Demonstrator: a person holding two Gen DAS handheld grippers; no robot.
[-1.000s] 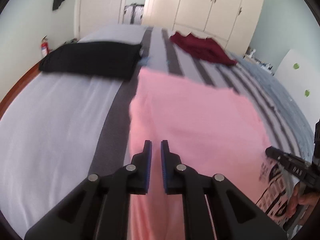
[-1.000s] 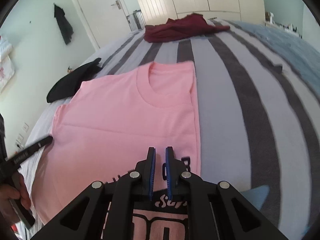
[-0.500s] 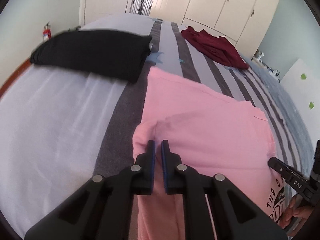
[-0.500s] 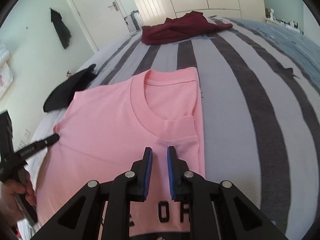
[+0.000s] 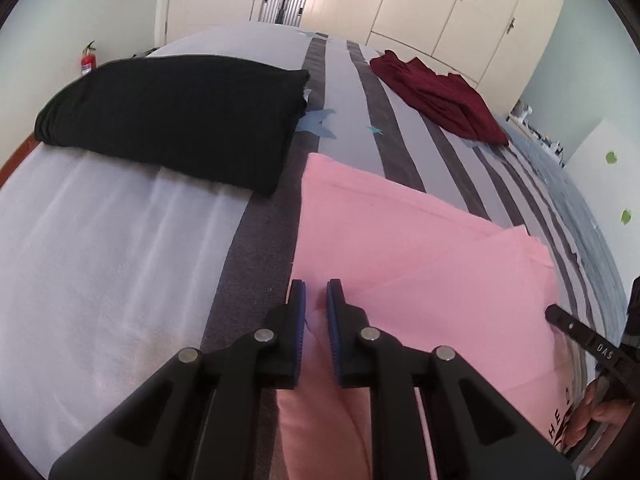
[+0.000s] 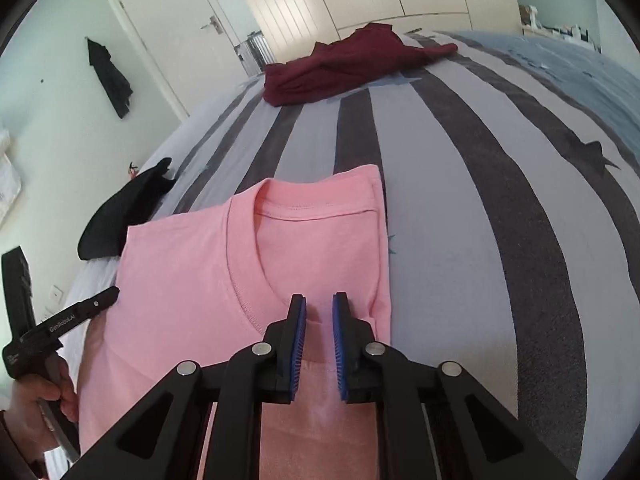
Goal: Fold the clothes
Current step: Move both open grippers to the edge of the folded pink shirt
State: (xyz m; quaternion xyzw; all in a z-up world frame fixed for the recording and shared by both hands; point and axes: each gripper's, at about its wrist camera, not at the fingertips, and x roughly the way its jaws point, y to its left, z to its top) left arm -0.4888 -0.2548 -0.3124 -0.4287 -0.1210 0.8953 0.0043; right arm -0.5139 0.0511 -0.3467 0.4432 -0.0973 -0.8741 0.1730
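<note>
A pink T-shirt (image 5: 420, 248) lies flat on the striped bed, its collar (image 6: 240, 280) facing up in the right wrist view. My left gripper (image 5: 316, 292) is at the shirt's left edge with a pinch of pink cloth rising between its blue pads, and its jaws are opening slightly. My right gripper (image 6: 320, 306) is just below the collar near the shirt's right edge, shut on a fold of the same pink cloth. The lifted lower part of the shirt hangs under both grippers. One finger of the right gripper (image 5: 576, 336) shows at the left view's right edge.
A folded black garment (image 5: 172, 120) lies at the back left of the bed (image 5: 100, 260), and a crumpled maroon garment (image 5: 440, 96) lies farther back. Cream wardrobe doors (image 5: 440, 8) and a white door stand behind. A hand (image 6: 36, 400) holds the left gripper's handle.
Both grippers moved forward over the shirt toward its collar, carrying the lower part with them. The printed side has slid out of sight, and the left jaws stand a little wider.
</note>
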